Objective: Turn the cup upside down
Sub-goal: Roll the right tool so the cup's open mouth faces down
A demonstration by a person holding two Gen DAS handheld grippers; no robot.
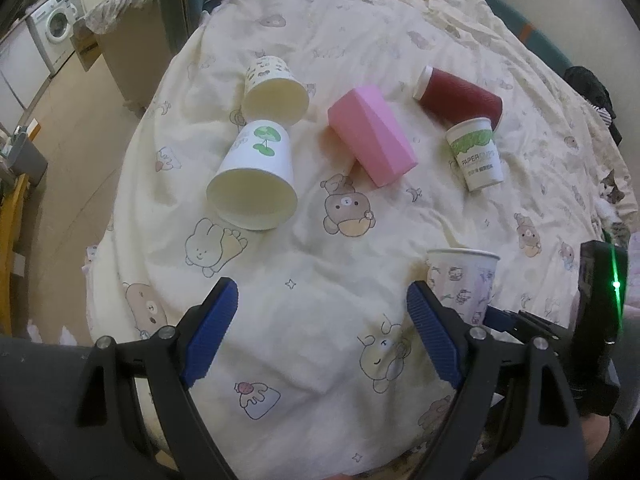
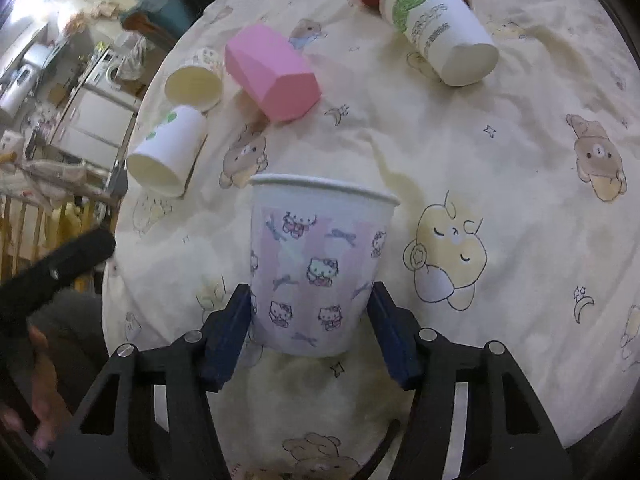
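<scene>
A Hello Kitty paper cup [image 2: 316, 268] stands upright, mouth up, between the blue fingers of my right gripper [image 2: 310, 334], which is shut on its lower half. The same cup shows in the left wrist view [image 1: 464, 280] at the right, with the right gripper behind it. My left gripper [image 1: 322, 320] is open and empty, hovering over the cartoon-print bedsheet [image 1: 320, 240] to the left of that cup.
Several cups lie on the sheet: a pink faceted cup [image 1: 372, 134], a white cup with green leaf [image 1: 256, 176], a patterned cup [image 1: 274, 90], a green-print cup [image 1: 476, 154] and a dark red cup [image 1: 460, 96]. The bed edge drops off at the left.
</scene>
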